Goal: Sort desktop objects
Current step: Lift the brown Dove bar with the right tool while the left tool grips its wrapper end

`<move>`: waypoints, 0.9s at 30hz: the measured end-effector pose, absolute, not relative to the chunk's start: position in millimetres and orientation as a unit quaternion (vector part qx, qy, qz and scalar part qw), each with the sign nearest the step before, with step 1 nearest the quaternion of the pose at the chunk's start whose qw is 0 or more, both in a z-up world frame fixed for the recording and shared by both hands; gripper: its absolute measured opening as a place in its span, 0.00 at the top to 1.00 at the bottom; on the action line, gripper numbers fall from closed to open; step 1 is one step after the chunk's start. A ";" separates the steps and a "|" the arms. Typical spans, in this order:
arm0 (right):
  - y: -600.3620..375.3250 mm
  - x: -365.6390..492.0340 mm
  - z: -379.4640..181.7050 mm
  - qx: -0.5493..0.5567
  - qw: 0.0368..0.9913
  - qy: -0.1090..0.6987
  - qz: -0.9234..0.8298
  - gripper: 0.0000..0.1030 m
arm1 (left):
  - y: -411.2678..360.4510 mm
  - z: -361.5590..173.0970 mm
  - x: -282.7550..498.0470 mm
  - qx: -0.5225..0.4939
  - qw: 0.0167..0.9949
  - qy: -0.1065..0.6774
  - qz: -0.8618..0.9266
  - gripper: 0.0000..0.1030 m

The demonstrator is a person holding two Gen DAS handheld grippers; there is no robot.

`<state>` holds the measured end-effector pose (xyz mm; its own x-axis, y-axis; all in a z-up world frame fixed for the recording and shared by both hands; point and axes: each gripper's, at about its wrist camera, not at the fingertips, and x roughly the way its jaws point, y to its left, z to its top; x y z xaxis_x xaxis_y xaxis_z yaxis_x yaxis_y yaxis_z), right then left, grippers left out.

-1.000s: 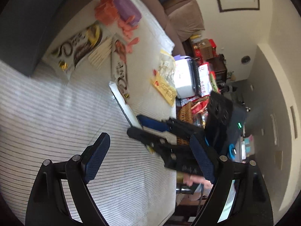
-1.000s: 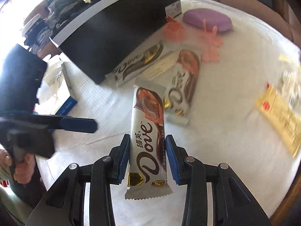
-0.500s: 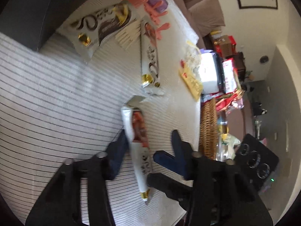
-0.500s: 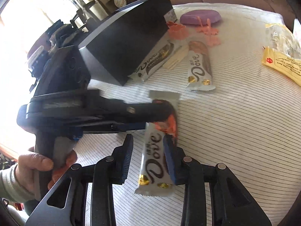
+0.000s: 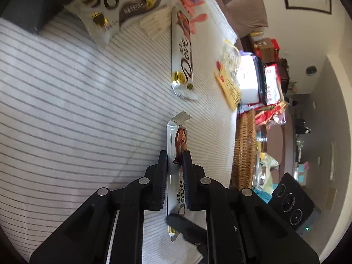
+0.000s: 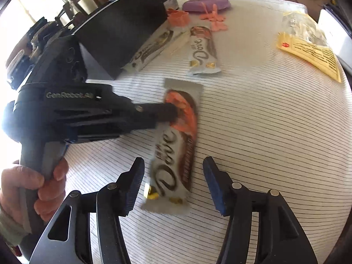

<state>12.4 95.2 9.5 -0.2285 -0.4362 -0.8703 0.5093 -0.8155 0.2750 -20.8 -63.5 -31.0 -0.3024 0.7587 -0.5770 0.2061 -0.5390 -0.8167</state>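
Observation:
A white and brown Dove chocolate bar [image 5: 176, 132] sits edge-on between the pads of my left gripper [image 5: 175, 156], which is shut on it. In the right wrist view the same Dove bar [image 6: 176, 145] lies lengthwise toward the camera, over the striped cloth. There my left gripper [image 6: 169, 112] comes in from the left and pinches the bar's upper end, and a hand holds its handle. My right gripper [image 6: 173, 165] straddles the bar's lower end. Its jaws are opening and both pads stand clear of the wrapper.
A second Dove bar [image 6: 203, 50] and a larger Dove bag [image 6: 151, 48] lie farther back beside a black box [image 6: 123, 30]. Behind them are orange clips [image 6: 178, 18] and a purple case [image 6: 206, 4], with a yellow packet [image 6: 308, 50] at right. A wicker basket [image 5: 244, 149] stands past the table edge.
My left gripper came in from the left and closed on the Dove bar. My right gripper, which held the bar, has let go and spread its jaws.

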 end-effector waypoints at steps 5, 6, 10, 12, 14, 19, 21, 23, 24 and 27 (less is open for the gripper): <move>78.5 30.3 9.9 0.517 0.326 0.080 -0.788 0.45 | -45.2 -28.6 -19.7 -0.562 0.223 -0.421 0.676 0.87; 77.0 32.3 10.4 0.512 0.325 0.088 -0.790 0.45 | -46.9 -27.6 -19.7 -0.560 0.223 -0.422 0.677 0.87; 79.8 25.9 7.3 0.517 0.328 0.066 -0.788 0.46 | -51.1 -26.3 -20.2 -0.560 0.221 -0.419 0.679 0.88; 80.2 22.5 6.7 0.520 0.327 0.054 -0.787 0.46 | -50.3 -24.9 -19.7 -0.558 0.221 -0.418 0.682 0.88; 83.6 18.9 6.1 0.527 0.323 0.037 -0.785 0.46 | -51.7 -26.2 -19.7 -0.553 0.229 -0.435 0.673 0.88; 98.6 10.8 8.1 0.544 0.317 -0.043 -0.776 0.46 | -54.9 -17.0 -19.8 -0.532 0.266 -0.471 0.652 0.88; 102.3 10.1 13.2 0.538 0.326 -0.063 -0.775 0.54 | -55.1 -8.8 -19.3 -0.521 0.274 -0.475 0.655 0.88; 102.3 10.3 22.0 0.531 0.324 -0.059 -0.781 0.55 | -57.0 0.6 -19.5 -0.510 0.279 -0.467 0.667 0.90; 102.0 10.4 27.8 0.528 0.322 -0.058 -0.784 0.56 | -58.1 7.0 -19.7 -0.504 0.280 -0.460 0.675 0.91; 100.2 8.9 44.3 0.526 0.318 -0.067 -0.786 0.57 | -61.6 31.7 -20.0 -0.489 0.289 -0.438 0.697 0.91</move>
